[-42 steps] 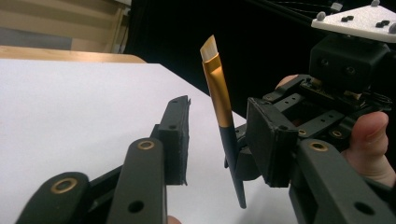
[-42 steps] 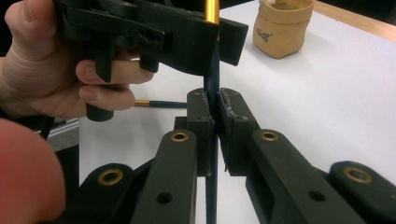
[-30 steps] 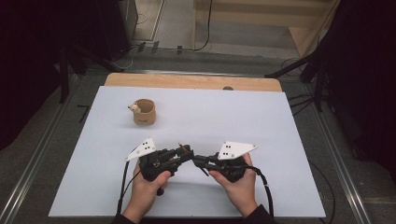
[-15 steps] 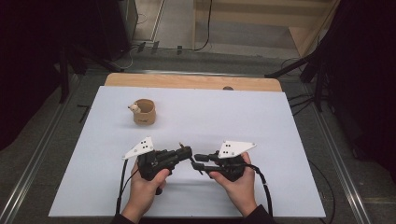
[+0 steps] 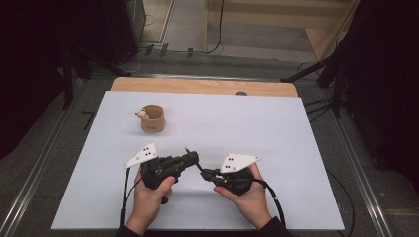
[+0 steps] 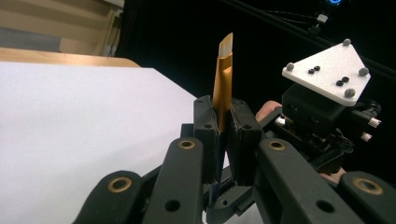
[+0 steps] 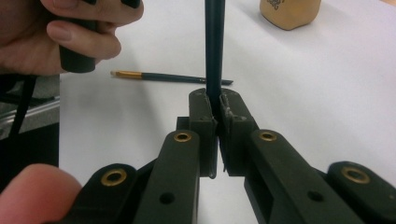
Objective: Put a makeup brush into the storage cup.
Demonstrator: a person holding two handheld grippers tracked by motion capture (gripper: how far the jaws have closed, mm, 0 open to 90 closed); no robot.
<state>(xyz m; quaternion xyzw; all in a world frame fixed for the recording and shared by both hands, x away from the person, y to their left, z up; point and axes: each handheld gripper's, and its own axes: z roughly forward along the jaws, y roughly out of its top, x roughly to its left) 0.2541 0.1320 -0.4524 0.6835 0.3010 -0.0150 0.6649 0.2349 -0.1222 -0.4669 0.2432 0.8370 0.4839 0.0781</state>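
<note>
The right gripper's (image 7: 214, 109) jaws have just closed further onto the brush's (image 7: 214, 46) dark handle while both hands have barely shifted, so the brush now spans the two grippers, its gold ferrule clamped upright in the left gripper (image 6: 223, 123), which tilts inward just ahead of the right one, a firm two-handed hold.

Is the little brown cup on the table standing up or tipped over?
Standing up. The brown cup sits on its base on the white table, and the high view shows its round open mouth facing up.
</note>
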